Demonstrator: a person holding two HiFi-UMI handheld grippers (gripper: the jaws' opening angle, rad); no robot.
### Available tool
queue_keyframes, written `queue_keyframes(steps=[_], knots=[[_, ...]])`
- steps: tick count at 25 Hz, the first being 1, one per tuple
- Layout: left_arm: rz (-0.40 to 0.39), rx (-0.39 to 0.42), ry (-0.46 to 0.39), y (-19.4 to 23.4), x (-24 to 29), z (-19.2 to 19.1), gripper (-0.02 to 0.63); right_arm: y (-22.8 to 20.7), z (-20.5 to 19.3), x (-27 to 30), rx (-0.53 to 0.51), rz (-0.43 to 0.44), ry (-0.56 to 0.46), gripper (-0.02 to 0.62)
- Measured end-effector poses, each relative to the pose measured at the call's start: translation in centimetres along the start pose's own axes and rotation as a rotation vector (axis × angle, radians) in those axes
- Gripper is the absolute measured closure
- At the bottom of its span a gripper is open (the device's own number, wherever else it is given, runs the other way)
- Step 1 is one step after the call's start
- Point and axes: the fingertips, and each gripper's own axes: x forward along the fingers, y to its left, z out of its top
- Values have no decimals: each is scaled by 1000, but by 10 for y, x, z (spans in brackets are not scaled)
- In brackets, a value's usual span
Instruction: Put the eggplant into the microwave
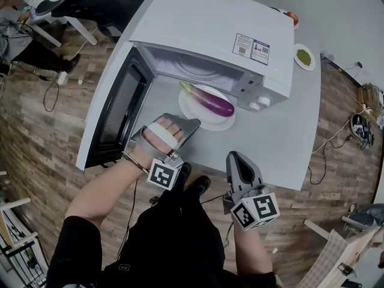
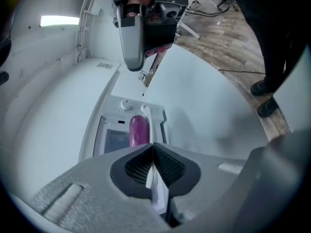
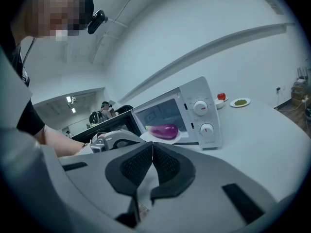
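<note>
A purple eggplant (image 1: 210, 99) lies on a white plate (image 1: 201, 117) at the mouth of the white microwave (image 1: 210, 23), whose door (image 1: 114, 110) hangs open to the left. My left gripper (image 1: 191, 123) hovers over the table just in front of the plate, jaws shut and empty. In the left gripper view the eggplant (image 2: 139, 130) shows just beyond the left gripper (image 2: 153, 145). My right gripper (image 1: 235, 156) is at the table's front edge, shut, holding nothing. The right gripper view shows the eggplant (image 3: 164, 130) past the right gripper (image 3: 152, 144).
A small dish of green stuff (image 1: 304, 57) and a bowl with something red (image 1: 292, 17) stand on the table right of the microwave. A person sits on a chair (image 1: 66, 2) at the far left. Cables trail over the wooden floor (image 1: 336, 161).
</note>
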Motion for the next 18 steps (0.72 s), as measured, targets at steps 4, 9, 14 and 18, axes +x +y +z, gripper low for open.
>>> queue_keyframes(steps=[4,9,14,18], knots=[[-2,-3,29,2,4,-13,591,2,3,9,-5,17,11,580],[13,-7,78,8,20,-35,591,1,6,20,-20,40,26,580],[18,-23,127,7,39,-54,589,-1,5,30,-20,59,39,580],[6,-35,145,3,52,-60,589,-7,3,36,-17,68,45,580]])
